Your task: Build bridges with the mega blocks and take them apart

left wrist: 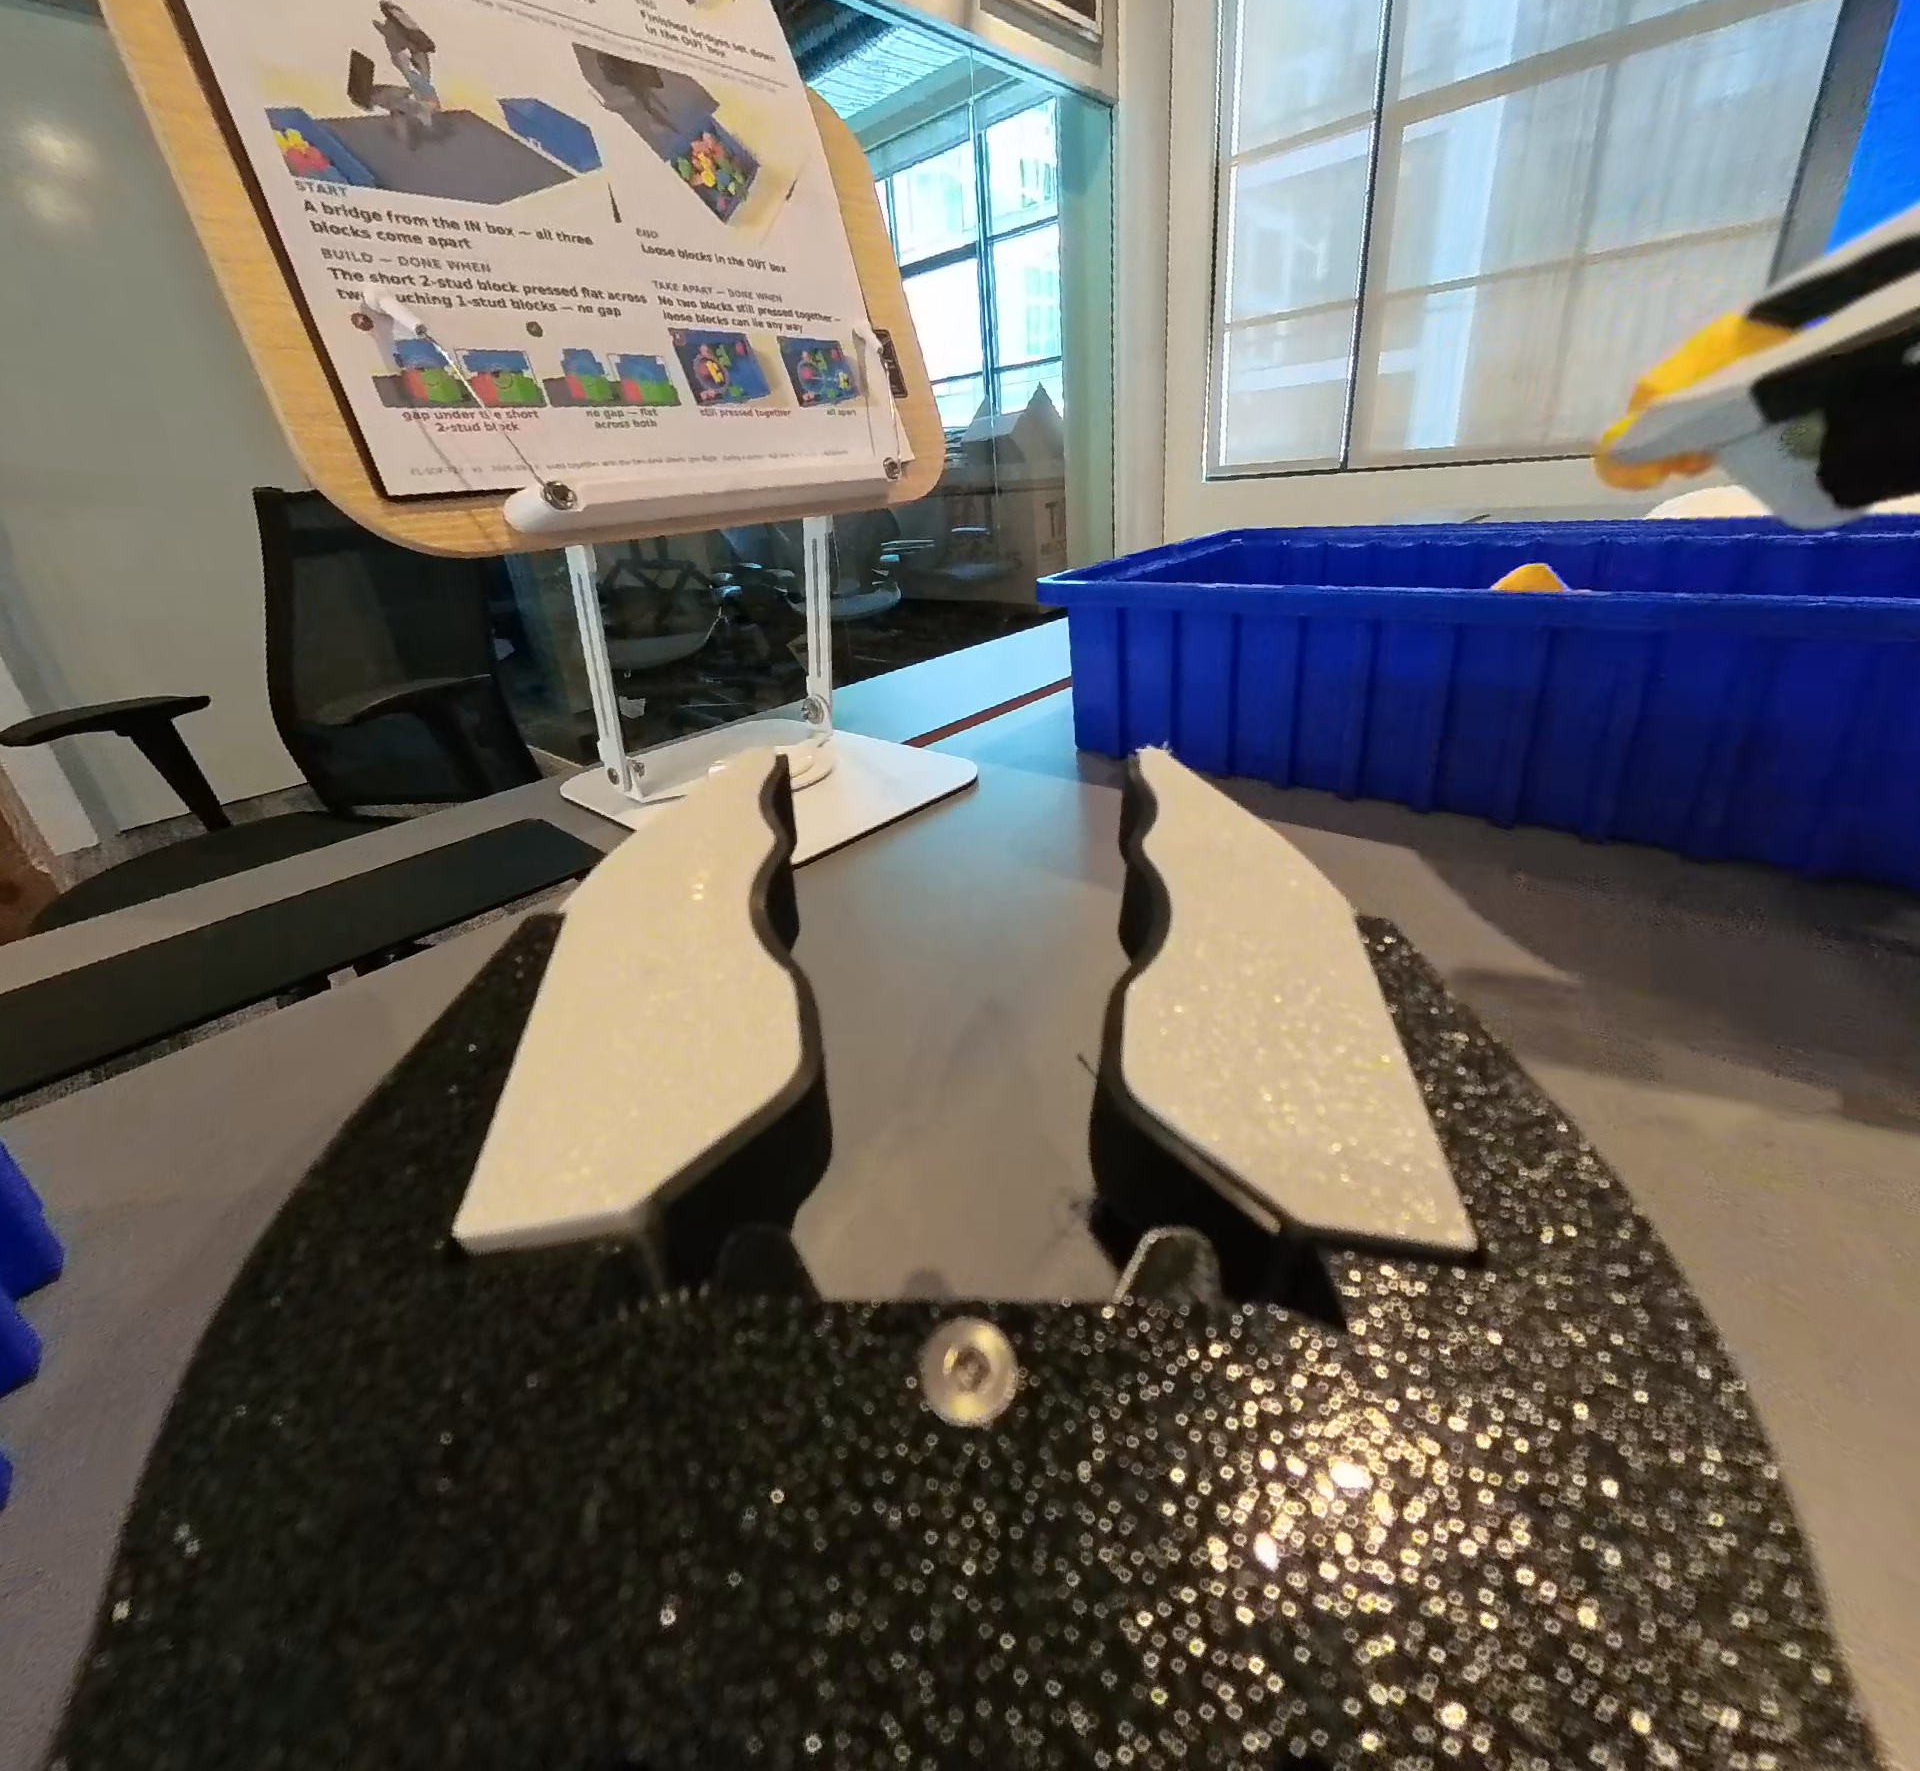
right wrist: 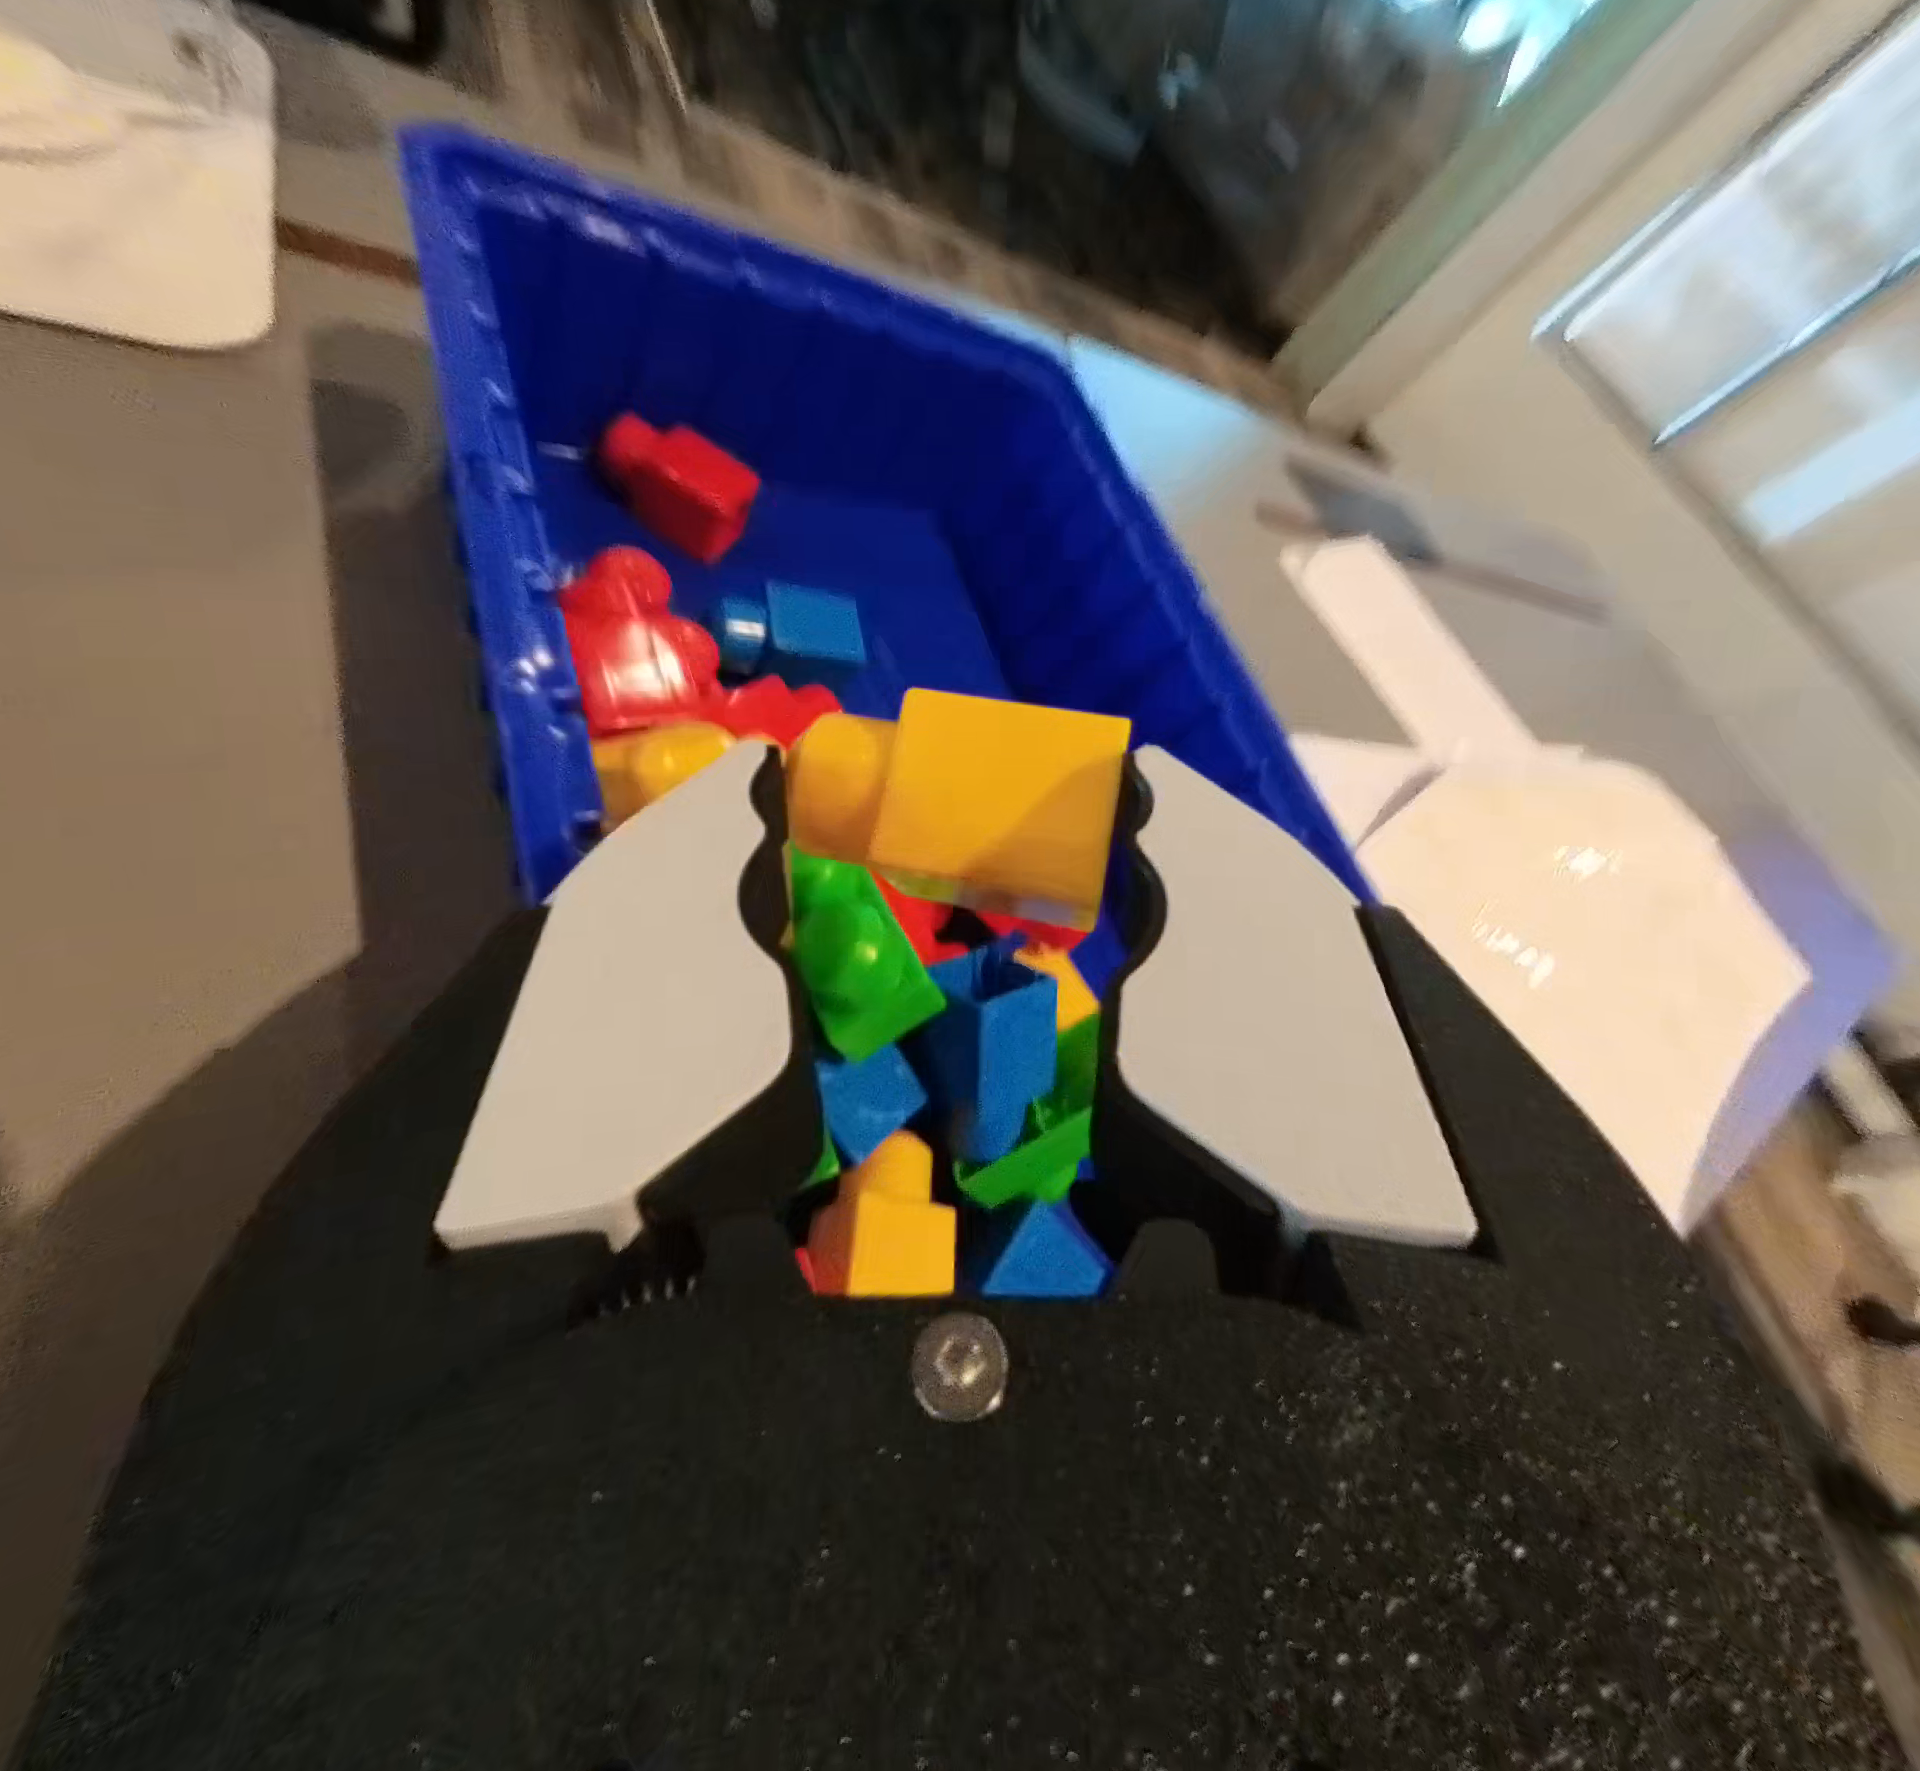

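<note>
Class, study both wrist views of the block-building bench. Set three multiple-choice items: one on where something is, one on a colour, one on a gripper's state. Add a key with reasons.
1. Where is the right gripper?
A. Above the blue bin
B. Beside the instruction stand
C. Flat on the table

2. What colour is the block it holds?
A. Red
B. Green
C. Yellow

3. How is the left gripper?
A. Shut on a block
B. Open and empty
C. Shut on the stand

Key:
1 A: the right wrist view looks down between the fingers into the blue bin of loose blocks.
2 C: a yellow block sits between the fingertips, and the left wrist view also shows yellow in that gripper over the bin.
3 B: only bare table shows between its spread fingers.
</note>
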Demonstrator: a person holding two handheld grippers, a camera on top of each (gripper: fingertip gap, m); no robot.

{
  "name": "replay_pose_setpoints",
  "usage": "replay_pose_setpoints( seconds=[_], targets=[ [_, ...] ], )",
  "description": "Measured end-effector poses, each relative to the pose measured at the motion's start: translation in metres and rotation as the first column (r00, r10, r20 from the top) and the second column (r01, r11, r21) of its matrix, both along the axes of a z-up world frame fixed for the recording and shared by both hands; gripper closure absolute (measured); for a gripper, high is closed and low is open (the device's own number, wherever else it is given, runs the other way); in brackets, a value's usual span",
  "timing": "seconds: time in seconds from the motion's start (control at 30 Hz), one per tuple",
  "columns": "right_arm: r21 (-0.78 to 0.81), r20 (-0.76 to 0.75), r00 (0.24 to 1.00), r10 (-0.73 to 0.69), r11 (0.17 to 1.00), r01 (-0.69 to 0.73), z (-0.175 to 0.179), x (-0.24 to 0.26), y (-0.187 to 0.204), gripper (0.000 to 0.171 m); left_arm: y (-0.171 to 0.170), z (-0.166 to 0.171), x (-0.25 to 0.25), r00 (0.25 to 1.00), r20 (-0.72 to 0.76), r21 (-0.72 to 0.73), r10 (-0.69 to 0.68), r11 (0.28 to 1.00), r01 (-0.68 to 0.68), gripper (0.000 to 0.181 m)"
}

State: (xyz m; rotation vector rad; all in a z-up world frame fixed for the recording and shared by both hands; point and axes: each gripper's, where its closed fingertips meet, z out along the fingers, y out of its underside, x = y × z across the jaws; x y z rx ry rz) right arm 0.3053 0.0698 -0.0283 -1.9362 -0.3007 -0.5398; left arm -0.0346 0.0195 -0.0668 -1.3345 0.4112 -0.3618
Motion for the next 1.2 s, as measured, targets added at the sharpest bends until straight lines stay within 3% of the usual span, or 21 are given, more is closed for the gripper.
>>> replay_pose_setpoints(
  seconds=[0.1,0.27,0.37,0.43,0.5,0.57,0.63,0.8,1.0,1.2],
  targets=[
    [-0.012,-0.066,0.998,-0.015,1.000,0.014,-0.010,0.011,0.003,0.109,0.000,0.000,0.000,1.000,-0.001,-0.001,-0.002,1.000,0.002,0.121],
    [0.110,-0.021,0.999,0.045,0.993,-0.042,0.011,-0.003,0.002,0.094,0.000,0.000,0.000,1.000,-0.002,0.000,-0.001,1.000,0.001,0.121],
    [0.258,0.004,0.974,0.228,0.940,-0.221,0.030,-0.045,-0.001,0.096,0.000,0.000,0.000,1.000,-0.003,0.001,0.001,1.000,-0.001,0.121],
    [0.387,-0.004,0.891,0.453,0.822,-0.417,0.042,-0.098,-0.013,0.107,0.000,0.000,0.000,1.000,-0.004,0.002,0.001,1.000,-0.001,0.121],
    [0.476,-0.034,0.758,0.651,0.678,-0.561,0.043,-0.150,-0.029,0.114,0.000,0.000,0.001,1.000,-0.006,0.003,0.003,1.000,-0.003,0.121],
    [0.506,-0.056,0.628,0.776,0.565,-0.652,0.030,-0.189,-0.042,0.117,0.000,0.000,0.001,1.000,-0.008,0.005,0.005,1.000,-0.005,0.121],
    [0.508,-0.048,0.562,0.826,0.505,-0.698,0.013,-0.212,-0.049,0.120,0.000,0.000,0.001,1.000,-0.008,0.006,0.006,1.000,-0.006,0.121],
    [0.522,-0.130,0.411,0.902,0.415,-0.745,-0.021,-0.240,-0.056,0.121,0.000,0.000,0.002,1.000,-0.017,0.013,0.011,1.000,-0.010,0.120],
    [0.541,-0.193,0.320,0.928,0.373,-0.754,-0.029,-0.241,-0.046,0.123,-0.001,0.003,0.000,0.998,-0.045,0.057,0.046,0.997,-0.044,0.120],
    [0.642,-0.246,0.321,0.915,0.402,-0.653,-0.016,-0.217,-0.045,0.120,-0.017,0.012,0.008,0.999,-0.029,0.115,-0.027,0.993,0.030,0.131]
  ],
)
